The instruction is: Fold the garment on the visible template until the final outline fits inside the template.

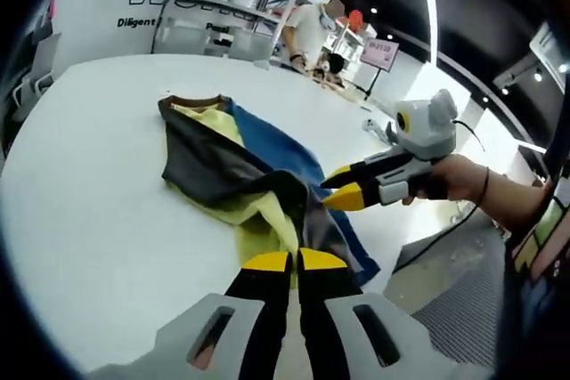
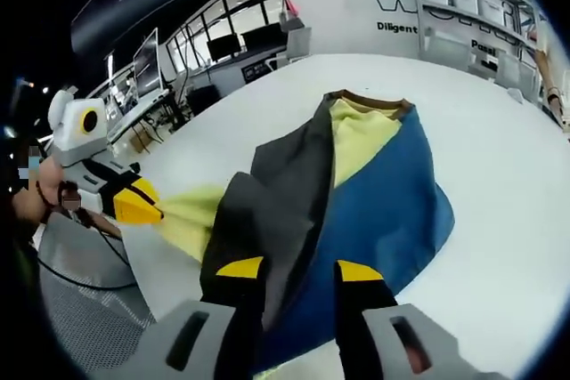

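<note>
The shirt [image 2: 356,193] lay partly folded; left gripper [image 1: 294,261] pinched its hem at 6 o'clock, right gripper [image 2: 298,270] apart.

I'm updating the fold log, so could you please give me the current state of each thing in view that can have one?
Garment: lying on the white table, partly folded, grey panel over yellow and blue, collar end away from both grippers.
Left gripper: shut on the garment's yellow edge, seen also in the right gripper view.
Right gripper: open, jaws apart above the garment.
</note>
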